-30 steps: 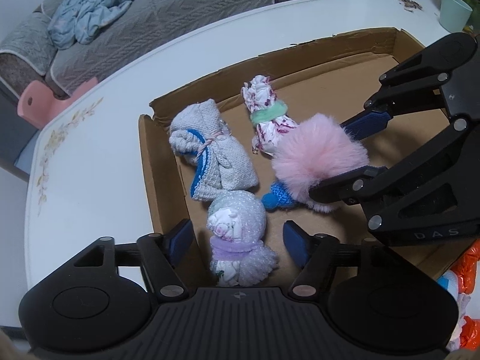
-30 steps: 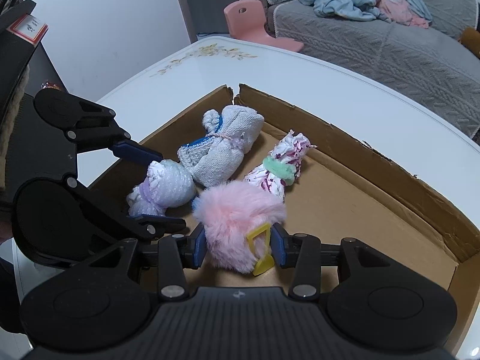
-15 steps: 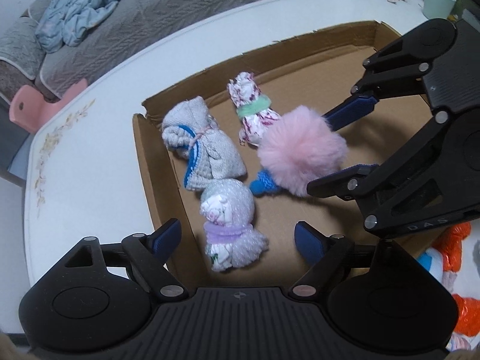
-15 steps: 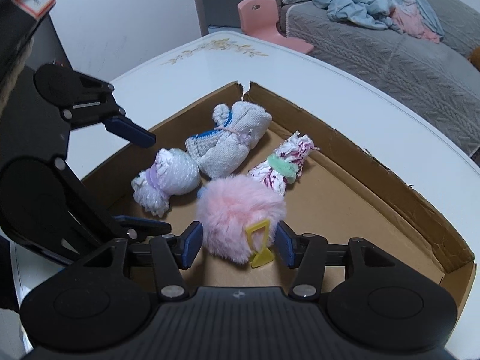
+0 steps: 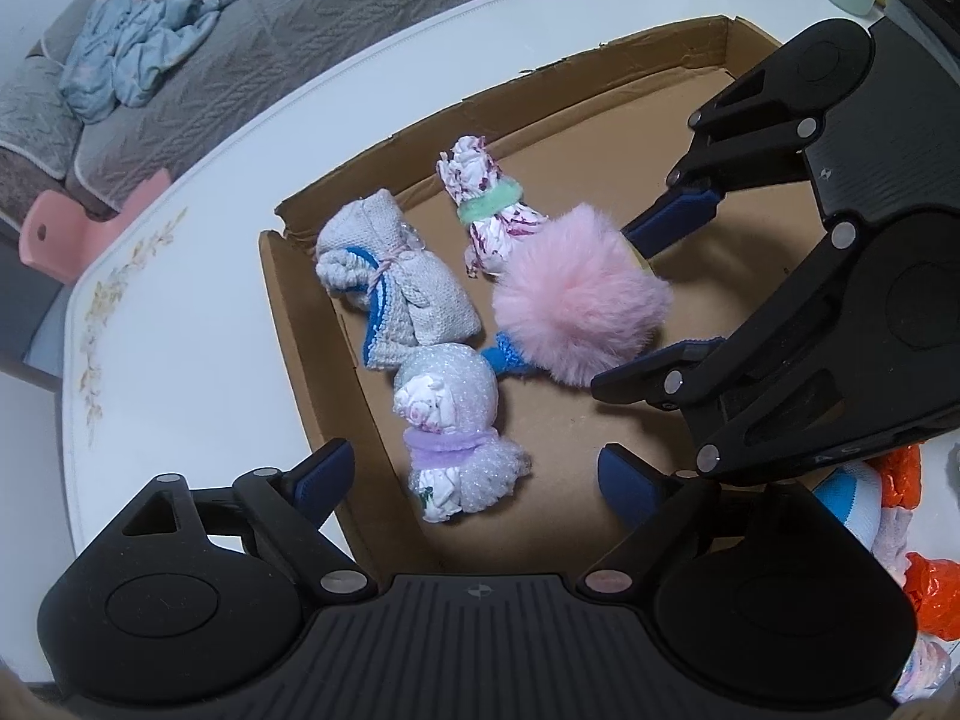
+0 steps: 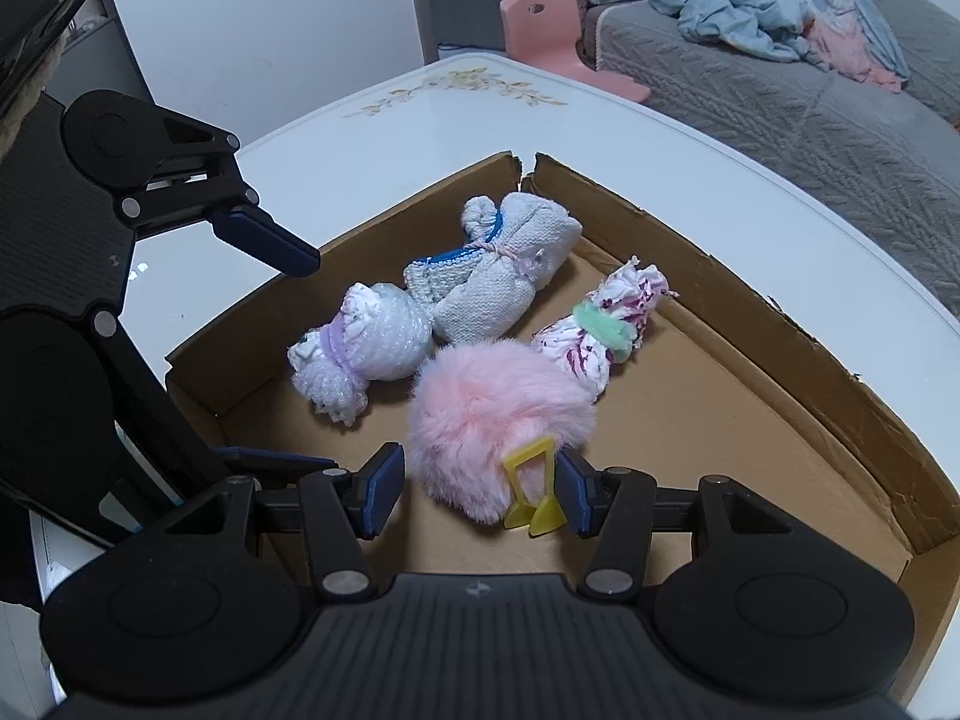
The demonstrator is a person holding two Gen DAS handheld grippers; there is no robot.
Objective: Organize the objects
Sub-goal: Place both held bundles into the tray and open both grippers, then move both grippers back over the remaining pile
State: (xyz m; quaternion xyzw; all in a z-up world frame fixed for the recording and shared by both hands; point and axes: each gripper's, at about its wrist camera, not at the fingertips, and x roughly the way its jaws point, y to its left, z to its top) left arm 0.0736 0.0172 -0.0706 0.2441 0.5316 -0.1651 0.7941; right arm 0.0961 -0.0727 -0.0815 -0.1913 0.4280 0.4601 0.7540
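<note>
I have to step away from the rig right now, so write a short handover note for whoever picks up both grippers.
Left gripper: jaws opening, nothing gripped; the white bundle with purple band lies between them in the cardboard box.
Right gripper: jaws opening around the pink pom-pom, which rests on the box floor.
Done: grey sock bundle and green-banded bundle also in the box.
Left: orange and white items outside the box.

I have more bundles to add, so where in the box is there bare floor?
The cardboard box has bare floor along its far side, beyond the pink pompom and green-banded bundle. The corner by the grey bundle and purple-banded bundle is crowded.
</note>
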